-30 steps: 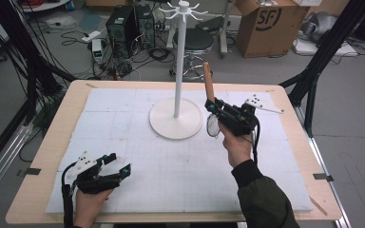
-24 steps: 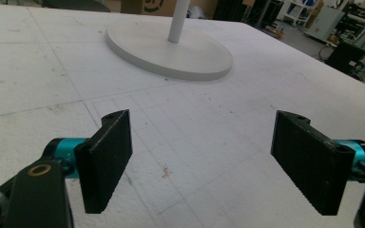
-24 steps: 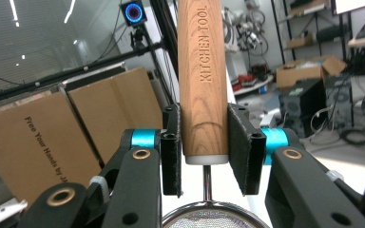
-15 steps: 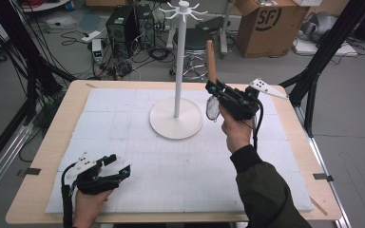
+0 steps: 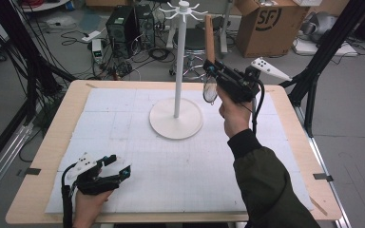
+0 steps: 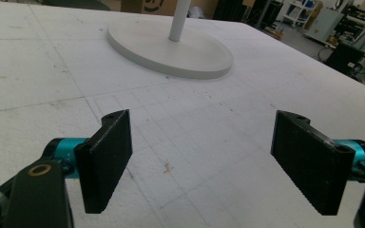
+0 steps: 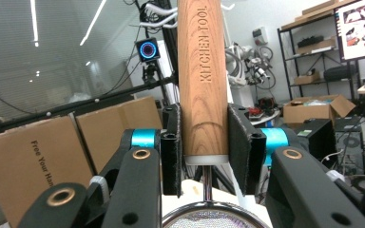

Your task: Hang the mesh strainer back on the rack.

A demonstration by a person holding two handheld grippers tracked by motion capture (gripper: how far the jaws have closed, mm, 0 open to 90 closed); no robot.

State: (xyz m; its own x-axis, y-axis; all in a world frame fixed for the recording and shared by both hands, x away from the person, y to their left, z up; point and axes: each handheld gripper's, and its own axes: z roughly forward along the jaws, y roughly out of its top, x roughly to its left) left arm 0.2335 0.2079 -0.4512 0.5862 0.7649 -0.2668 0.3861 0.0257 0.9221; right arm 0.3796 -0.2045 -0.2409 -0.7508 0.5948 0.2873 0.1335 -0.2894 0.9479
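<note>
Right hand-held gripper (image 5: 211, 71) is clamped on the strainer (image 7: 203, 76) handle, left hand-held gripper (image 6: 209, 161) gaping over the tabletop (image 5: 43, 156). Handle's smooth, so it could slip or miss a rack (image 5: 180, 57) hook.

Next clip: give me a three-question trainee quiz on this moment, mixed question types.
1. True or false: the right gripper grips a strainer by its wooden handle.
2. Multiple choice: the left gripper is (A) shut on a spoon, (B) open with nothing between its jaws, (C) gripping the stand's pole.
3. Fill in: the strainer's mesh bowl hangs ____ the gripper, while its handle points up beside the white hook stand.

Key
1. True; both pads press the handle's lower end.
2. B; it sits low over the white foam mat.
3. Below.
</note>
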